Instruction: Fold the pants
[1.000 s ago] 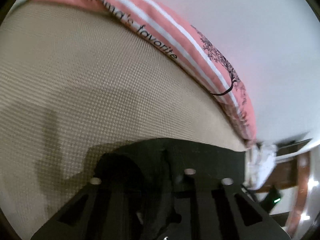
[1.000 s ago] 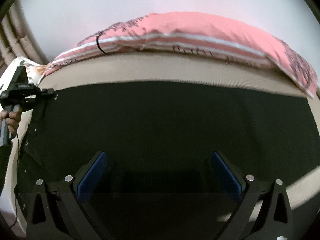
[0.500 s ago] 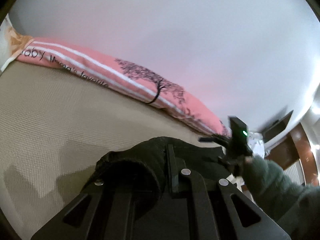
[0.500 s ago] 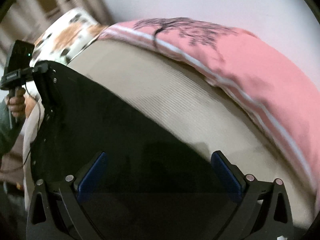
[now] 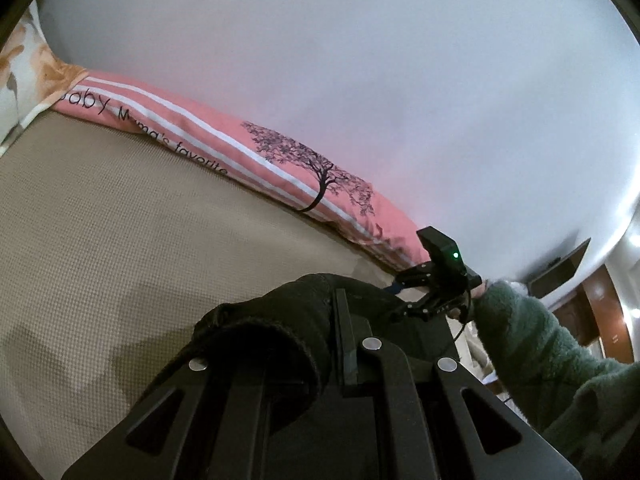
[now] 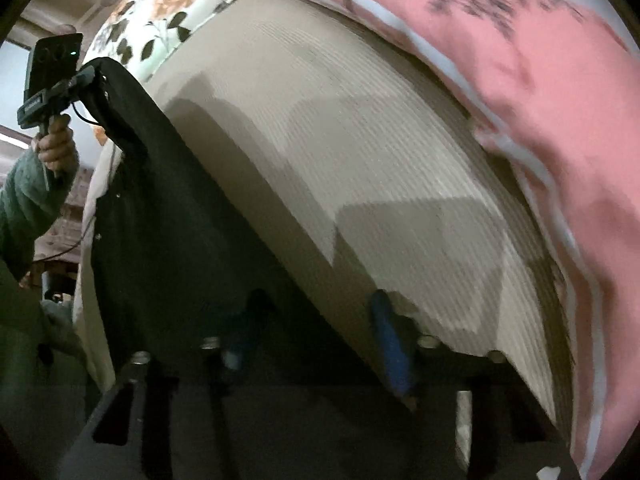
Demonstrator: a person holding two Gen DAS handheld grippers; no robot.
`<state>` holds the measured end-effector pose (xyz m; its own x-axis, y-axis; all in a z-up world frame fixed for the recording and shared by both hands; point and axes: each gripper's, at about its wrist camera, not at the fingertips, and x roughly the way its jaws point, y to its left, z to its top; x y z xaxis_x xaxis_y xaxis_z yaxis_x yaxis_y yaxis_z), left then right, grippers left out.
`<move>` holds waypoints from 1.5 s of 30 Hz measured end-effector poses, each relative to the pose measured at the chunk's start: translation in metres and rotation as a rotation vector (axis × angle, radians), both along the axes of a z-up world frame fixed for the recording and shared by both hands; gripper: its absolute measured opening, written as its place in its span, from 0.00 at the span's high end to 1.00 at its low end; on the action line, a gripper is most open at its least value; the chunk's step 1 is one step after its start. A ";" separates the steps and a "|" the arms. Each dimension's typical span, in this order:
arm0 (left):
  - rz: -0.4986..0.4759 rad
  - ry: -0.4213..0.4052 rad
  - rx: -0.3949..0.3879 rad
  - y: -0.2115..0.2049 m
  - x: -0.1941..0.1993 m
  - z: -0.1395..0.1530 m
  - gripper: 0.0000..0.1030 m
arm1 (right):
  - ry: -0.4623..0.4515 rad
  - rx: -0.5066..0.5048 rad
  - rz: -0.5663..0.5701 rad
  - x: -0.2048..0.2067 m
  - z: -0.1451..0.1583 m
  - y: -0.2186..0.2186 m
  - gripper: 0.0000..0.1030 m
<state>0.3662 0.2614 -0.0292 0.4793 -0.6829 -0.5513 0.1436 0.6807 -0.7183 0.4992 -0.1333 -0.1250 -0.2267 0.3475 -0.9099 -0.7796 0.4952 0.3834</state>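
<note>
The black pants (image 6: 160, 220) lie across the beige bed cover (image 6: 360, 160), one corner lifted at the upper left. My left gripper (image 5: 332, 320) is shut on that corner, and bunched black cloth (image 5: 272, 320) drapes over its fingers. From the right wrist view the left gripper (image 6: 90, 76) hangs above the bed in a hand. My right gripper (image 6: 314, 340) points down at the pants' near edge. Its jaws are closing, and its blue pads (image 6: 390, 348) still stand apart with black cloth between them. In the left wrist view the right gripper (image 5: 420, 292) sits at the far end of the pants.
A pink pillow (image 5: 280, 160) with a tree print lines the far side of the bed under a white wall (image 5: 360, 60). A floral pillow (image 6: 168, 8) lies at one end. A green sleeve (image 5: 540, 360) reaches in beside wooden furniture (image 5: 600, 308).
My left gripper rose with the pants corner, then held still. My right gripper swung sideways and tipped down to the pants' edge, and its pads have come closer together.
</note>
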 end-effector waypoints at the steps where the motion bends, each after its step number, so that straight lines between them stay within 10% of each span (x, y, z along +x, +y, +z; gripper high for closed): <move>1: 0.002 0.004 0.004 0.000 0.001 0.000 0.92 | 0.002 -0.010 -0.004 -0.001 -0.001 -0.004 0.62; 16: 0.044 0.035 0.102 -0.010 0.009 0.000 0.92 | -0.196 -0.072 -0.152 -0.039 0.004 -0.022 0.91; 31: -0.077 -0.024 0.210 -0.009 -0.049 0.030 0.92 | -0.493 -0.074 -0.413 -0.149 0.098 -0.045 0.93; 45: -0.290 0.063 0.310 -0.014 -0.170 0.009 0.86 | -0.330 -0.044 -0.492 -0.308 0.078 -0.063 0.94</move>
